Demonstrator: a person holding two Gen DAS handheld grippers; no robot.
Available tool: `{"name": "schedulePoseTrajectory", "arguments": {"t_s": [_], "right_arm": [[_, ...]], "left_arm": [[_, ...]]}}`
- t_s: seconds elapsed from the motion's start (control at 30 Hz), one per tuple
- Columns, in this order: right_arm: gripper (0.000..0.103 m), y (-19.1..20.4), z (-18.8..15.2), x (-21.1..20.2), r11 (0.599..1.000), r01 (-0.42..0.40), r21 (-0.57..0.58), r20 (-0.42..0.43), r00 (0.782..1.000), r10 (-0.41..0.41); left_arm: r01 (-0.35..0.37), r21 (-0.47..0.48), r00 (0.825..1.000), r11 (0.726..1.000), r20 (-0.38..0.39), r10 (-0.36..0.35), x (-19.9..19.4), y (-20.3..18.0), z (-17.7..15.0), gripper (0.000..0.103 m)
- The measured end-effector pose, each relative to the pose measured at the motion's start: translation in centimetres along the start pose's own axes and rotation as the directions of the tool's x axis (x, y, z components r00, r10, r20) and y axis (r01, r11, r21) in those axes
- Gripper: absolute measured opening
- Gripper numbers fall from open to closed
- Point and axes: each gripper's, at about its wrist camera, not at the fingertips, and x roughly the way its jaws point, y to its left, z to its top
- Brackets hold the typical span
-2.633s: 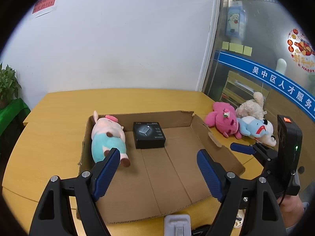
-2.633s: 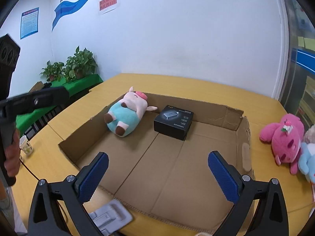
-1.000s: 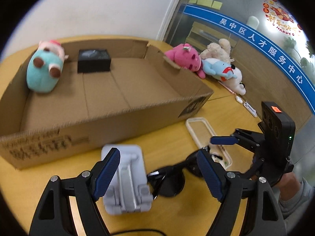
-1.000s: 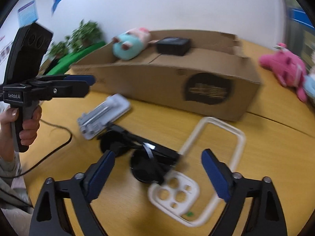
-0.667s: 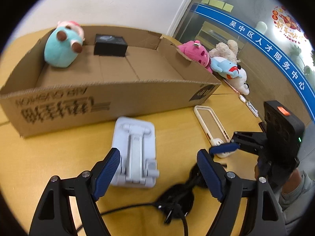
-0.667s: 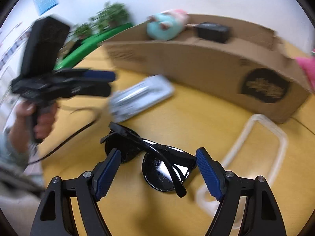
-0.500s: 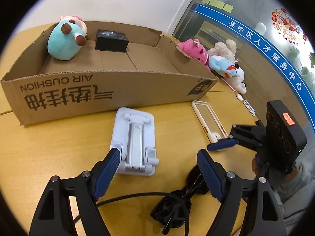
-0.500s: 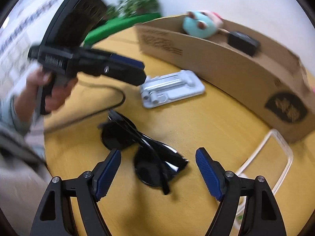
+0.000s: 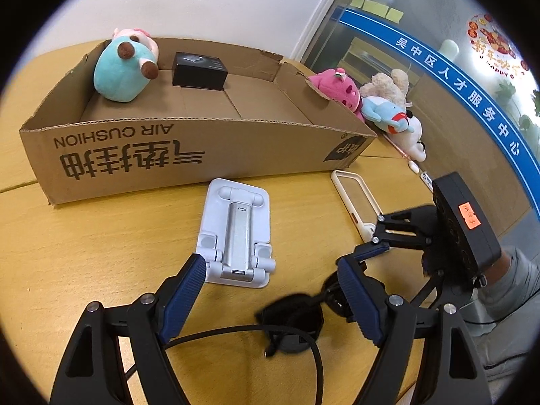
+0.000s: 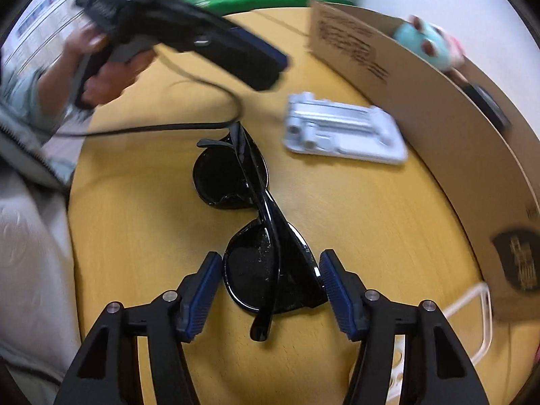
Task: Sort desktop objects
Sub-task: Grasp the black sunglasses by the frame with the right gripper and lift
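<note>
My right hand-held gripper (image 10: 271, 281) down over black sunglasses (image 10: 260, 236) on tabletop (image 10: 371, 209); jaws just been closing, near lens between blue pads (image 10: 332, 283), pads right beside rim, contact unclear. My left hand-held gripper (image 9: 273, 298) wide apart, nothing between, hovering near foot of white folding phone stand (image 9: 236, 233). Black cable (image 9: 216, 334) loops beneath it. Clear phone case (image 9: 354, 199) right of stand. Beyond: cardboard box (image 9: 189, 155) holding teal plush pig (image 9: 123, 67) and small black box (image 9: 199, 71). Plush toys (image 9: 371, 98) past box's right end.
</note>
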Motion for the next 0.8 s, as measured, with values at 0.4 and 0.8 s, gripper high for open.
{"name": "schedulePoseTrajectory", "arguments": {"t_s": [0.4,0.8], "right_arm": [[0.058,-0.7,-3.5,-2.0,0.854,-0.043,0.519,0.146,0.989,-0.038],[0.056,-1.6,-6.2,-2.9,0.703,-0.235,0.671,0.284,0.958,0.049]], "left_arm": [[0.187,-0.132,0.971,0.974,-0.129,-0.203,3.5,-0.7,0.4,0.079],[0.187,-0.221,0.957,0.957,-0.178,-0.228,3.7,-0.6,-1.6,0.079]]}}
